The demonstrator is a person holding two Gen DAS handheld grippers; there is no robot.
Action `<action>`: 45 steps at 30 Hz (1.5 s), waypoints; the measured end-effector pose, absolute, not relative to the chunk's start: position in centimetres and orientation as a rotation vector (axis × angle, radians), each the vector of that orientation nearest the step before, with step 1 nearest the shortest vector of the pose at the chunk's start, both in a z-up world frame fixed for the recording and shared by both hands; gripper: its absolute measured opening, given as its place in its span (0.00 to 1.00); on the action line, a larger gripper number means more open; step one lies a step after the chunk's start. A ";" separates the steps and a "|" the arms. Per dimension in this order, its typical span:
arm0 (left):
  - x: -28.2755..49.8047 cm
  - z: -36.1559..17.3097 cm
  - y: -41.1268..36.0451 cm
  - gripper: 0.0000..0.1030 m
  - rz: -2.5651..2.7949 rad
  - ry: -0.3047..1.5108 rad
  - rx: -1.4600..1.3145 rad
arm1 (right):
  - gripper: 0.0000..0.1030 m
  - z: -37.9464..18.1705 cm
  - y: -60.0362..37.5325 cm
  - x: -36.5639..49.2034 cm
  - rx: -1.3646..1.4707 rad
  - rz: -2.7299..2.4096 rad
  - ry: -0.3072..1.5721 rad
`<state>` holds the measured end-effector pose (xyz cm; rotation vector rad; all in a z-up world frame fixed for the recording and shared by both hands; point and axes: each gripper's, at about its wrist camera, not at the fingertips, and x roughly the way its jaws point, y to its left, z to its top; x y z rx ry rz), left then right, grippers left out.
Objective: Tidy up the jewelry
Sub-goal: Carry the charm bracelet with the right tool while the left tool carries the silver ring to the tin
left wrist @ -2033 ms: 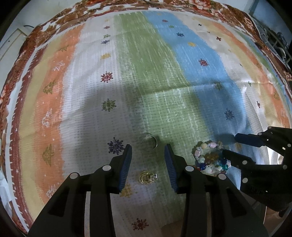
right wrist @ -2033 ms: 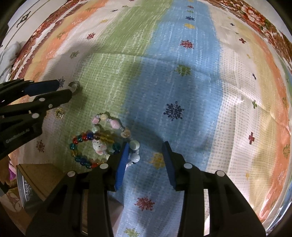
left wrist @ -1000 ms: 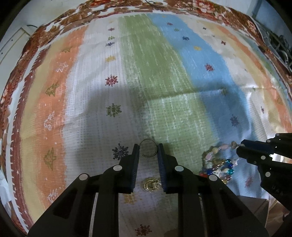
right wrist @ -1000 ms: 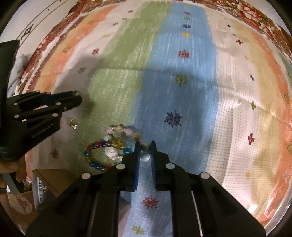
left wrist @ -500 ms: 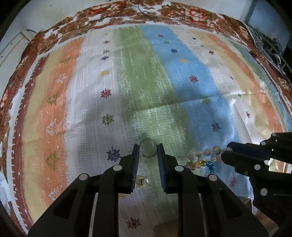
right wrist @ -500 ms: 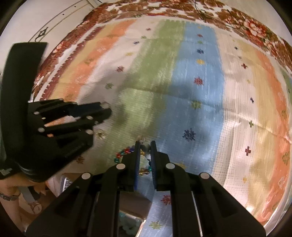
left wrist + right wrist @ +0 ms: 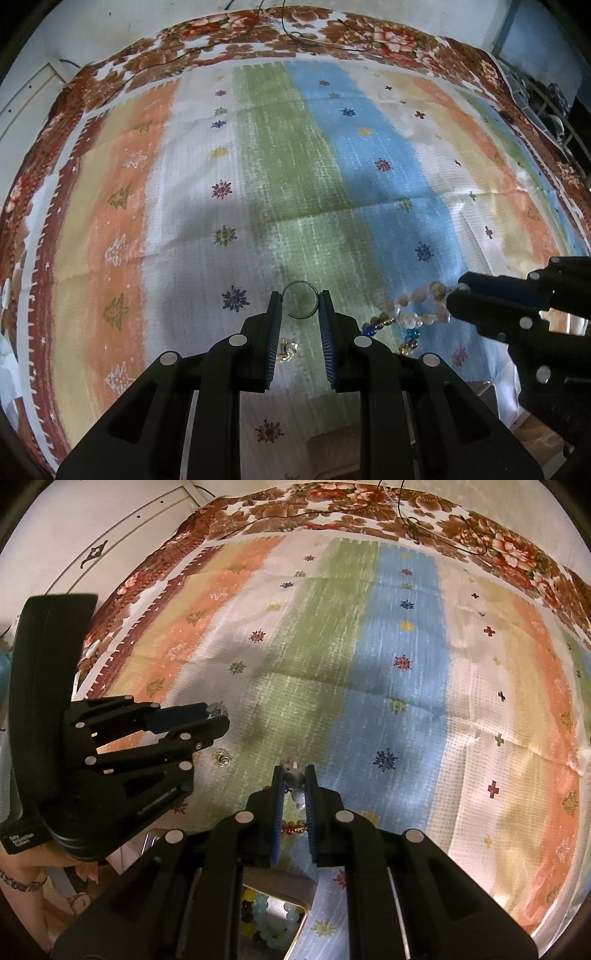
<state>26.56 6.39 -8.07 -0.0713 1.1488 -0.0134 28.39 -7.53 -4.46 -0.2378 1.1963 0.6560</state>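
My left gripper (image 7: 300, 308) is shut on a thin wire ring (image 7: 300, 283), which it holds a little above the striped cloth (image 7: 295, 177). A small gold piece (image 7: 286, 349) lies on the cloth just below the left fingers; it also shows in the right wrist view as the gold piece (image 7: 221, 757). My right gripper (image 7: 294, 775) is shut on a pale bead of the bead bracelet (image 7: 294, 779), whose coloured beads hang under the jaws. In the left wrist view the right gripper (image 7: 456, 295) holds the dangling bracelet (image 7: 406, 317) at the right. The left gripper (image 7: 221, 716) stands to the left.
An open container (image 7: 273, 919) with pale and yellow beads sits right under the right gripper, at the cloth's near edge. A hand with a wrist band (image 7: 22, 882) holds the left tool. Thin cables (image 7: 332, 37) lie on the floral border at the far side.
Both grippers stood open two seconds ago; the left has shut on the ring and the right on the bracelet. Both have risen, and the bracelet now hangs off the cloth.
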 end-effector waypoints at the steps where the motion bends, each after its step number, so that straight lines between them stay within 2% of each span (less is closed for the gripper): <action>1: 26.4 -7.9 6.4 0.19 -0.012 1.146 -0.071 | 0.12 -4.3 -7.6 28.3 -0.235 0.655 1.193; 19: 22.4 -3.1 5.2 0.19 -0.053 1.040 -0.077 | 0.12 1.3 -9.5 24.7 -0.170 0.687 1.083; 45: 15.0 -2.0 2.6 0.19 -0.098 0.994 -0.069 | 0.12 1.7 -11.0 17.7 -0.195 0.726 1.059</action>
